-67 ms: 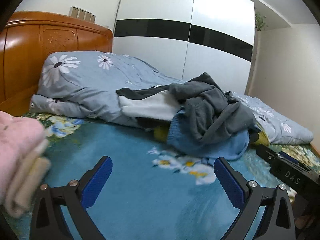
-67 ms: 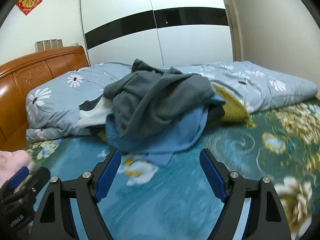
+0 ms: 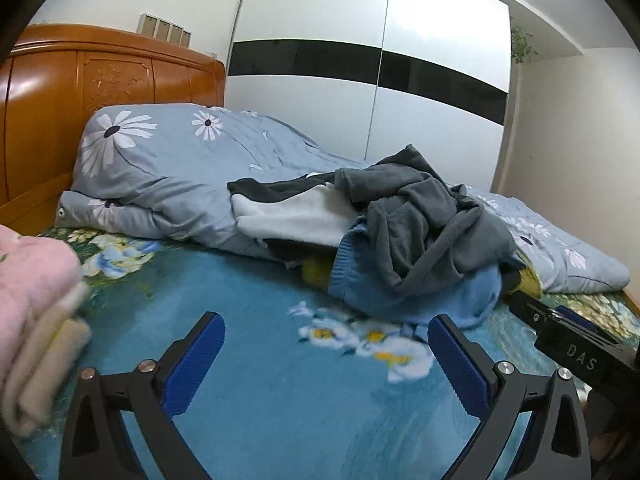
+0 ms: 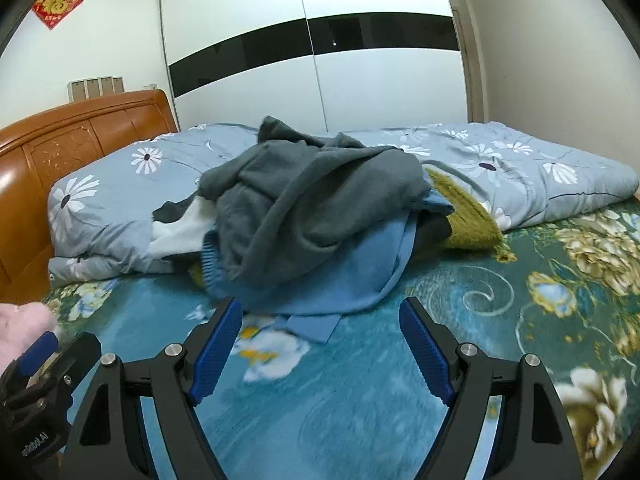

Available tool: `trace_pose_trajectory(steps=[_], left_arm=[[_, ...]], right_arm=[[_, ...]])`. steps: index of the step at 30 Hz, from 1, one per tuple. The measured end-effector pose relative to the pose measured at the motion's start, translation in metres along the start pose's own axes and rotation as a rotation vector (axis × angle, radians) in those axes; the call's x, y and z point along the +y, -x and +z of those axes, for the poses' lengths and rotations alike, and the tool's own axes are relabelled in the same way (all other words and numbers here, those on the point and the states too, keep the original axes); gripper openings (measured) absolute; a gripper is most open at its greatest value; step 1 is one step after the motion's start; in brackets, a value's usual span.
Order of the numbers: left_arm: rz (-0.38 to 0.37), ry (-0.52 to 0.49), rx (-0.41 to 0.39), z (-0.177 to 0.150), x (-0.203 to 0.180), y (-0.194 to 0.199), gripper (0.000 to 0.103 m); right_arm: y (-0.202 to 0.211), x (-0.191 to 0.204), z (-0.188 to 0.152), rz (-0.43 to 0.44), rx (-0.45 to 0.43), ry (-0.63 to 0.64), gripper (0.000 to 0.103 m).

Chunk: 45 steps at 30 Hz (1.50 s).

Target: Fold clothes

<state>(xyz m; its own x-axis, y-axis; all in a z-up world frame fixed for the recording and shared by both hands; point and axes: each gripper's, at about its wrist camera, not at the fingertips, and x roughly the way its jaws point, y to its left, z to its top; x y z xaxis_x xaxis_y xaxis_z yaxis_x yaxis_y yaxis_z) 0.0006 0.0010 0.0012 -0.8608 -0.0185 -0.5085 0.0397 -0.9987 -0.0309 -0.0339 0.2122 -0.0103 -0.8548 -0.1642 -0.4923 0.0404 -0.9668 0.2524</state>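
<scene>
A heap of unfolded clothes lies mid-bed: a dark grey garment (image 3: 424, 224) (image 4: 312, 204) on top, a blue sweater (image 3: 416, 292) (image 4: 332, 276) under it, a white and black piece (image 3: 288, 216) to the left, an olive knit (image 4: 464, 216) to the right. My left gripper (image 3: 326, 354) hovers open over the blue floral sheet, short of the heap, nothing between its fingers. My right gripper (image 4: 320, 340) is open too, just before the blue sweater's hem. A folded pink and cream stack (image 3: 36, 312) sits at the left.
A grey-blue daisy quilt (image 3: 168, 176) is bunched behind the heap along the far side. The wooden headboard (image 3: 80, 92) stands at the left, a white and black wardrobe (image 4: 320, 60) behind the bed. The other gripper's body (image 3: 576, 352) shows at the right edge.
</scene>
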Motion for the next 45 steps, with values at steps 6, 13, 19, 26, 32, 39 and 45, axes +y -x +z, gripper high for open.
trace_pose_trajectory(steps=[6,13,19,26,32,39,45], left_arm=[[0.001,0.069,-0.019,0.013,-0.016,-0.030,0.103],[-0.073,0.178,-0.139,0.014,-0.029,-0.068,0.103],[-0.090,0.122,-0.131,0.000,-0.043,-0.067,0.103],[-0.109,0.154,-0.198,-0.006,-0.029,-0.055,0.103],[-0.087,0.106,-0.212,-0.010,-0.035,-0.051,0.103],[-0.087,0.092,-0.221,-0.011,-0.034,-0.048,0.103],[-0.119,0.147,-0.219,-0.010,-0.023,-0.050,0.103]], right_arm=[[-0.008,-0.037,-0.023,0.037,-0.032,-0.121,0.082],[-0.036,-0.036,-0.005,0.008,-0.034,-0.027,0.082],[-0.027,-0.029,-0.015,0.053,-0.104,0.050,0.082],[-0.027,-0.029,-0.016,0.060,-0.130,0.045,0.082],[-0.027,-0.031,-0.015,0.068,-0.130,0.029,0.082],[-0.029,-0.031,-0.015,0.061,-0.113,0.016,0.082],[-0.027,-0.025,-0.016,0.053,-0.122,0.045,0.082]])
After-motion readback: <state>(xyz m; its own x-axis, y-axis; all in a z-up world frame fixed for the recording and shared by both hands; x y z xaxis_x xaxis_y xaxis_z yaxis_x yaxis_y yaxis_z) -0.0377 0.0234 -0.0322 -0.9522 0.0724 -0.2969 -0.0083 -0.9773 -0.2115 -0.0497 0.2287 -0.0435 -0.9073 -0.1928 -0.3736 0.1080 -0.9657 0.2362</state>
